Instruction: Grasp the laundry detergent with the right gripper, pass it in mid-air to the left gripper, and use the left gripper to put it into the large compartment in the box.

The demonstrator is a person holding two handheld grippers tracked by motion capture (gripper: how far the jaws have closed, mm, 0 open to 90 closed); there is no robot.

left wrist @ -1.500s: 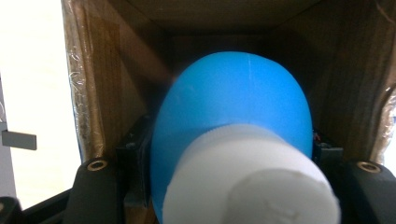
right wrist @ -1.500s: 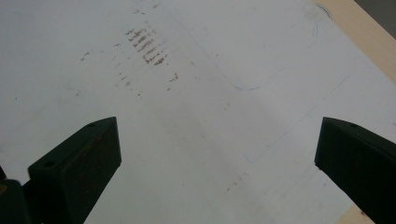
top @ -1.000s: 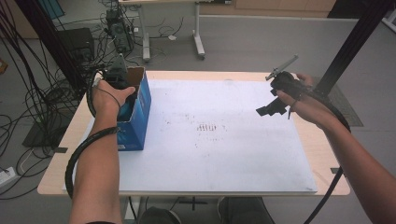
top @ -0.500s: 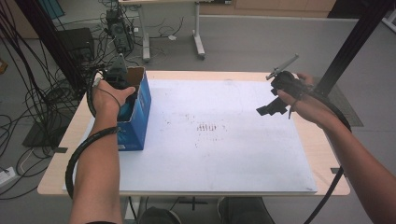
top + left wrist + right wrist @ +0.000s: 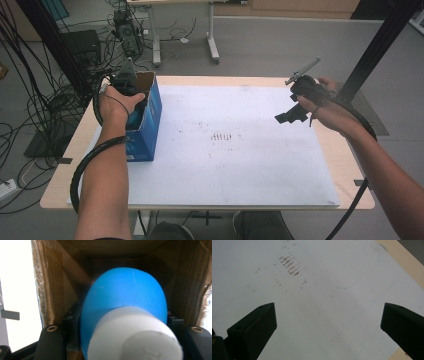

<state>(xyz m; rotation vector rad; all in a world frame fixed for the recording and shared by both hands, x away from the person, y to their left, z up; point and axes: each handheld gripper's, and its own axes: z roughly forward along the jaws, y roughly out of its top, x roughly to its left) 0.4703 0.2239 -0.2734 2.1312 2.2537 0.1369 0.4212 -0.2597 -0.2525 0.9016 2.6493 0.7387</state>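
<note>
A blue bottle with a white cap (image 5: 125,322) sits clamped between the jaws of the left hand-held gripper (image 5: 127,82), its rounded body pointing down into an open blue cardboard box (image 5: 150,122) whose brown inner walls surround it. The box stands at the left edge of the worktop (image 5: 345,172), on a white sheet (image 5: 240,165) with faint smudges near its middle. Well apart at the right, the right hand-held gripper (image 5: 290,114) hovers above the sheet, jaws spread wide with nothing between them.

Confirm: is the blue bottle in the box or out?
In. The left gripper view shows the blue bottle, white cap toward the camera, surrounded by the cardboard box walls.
</note>
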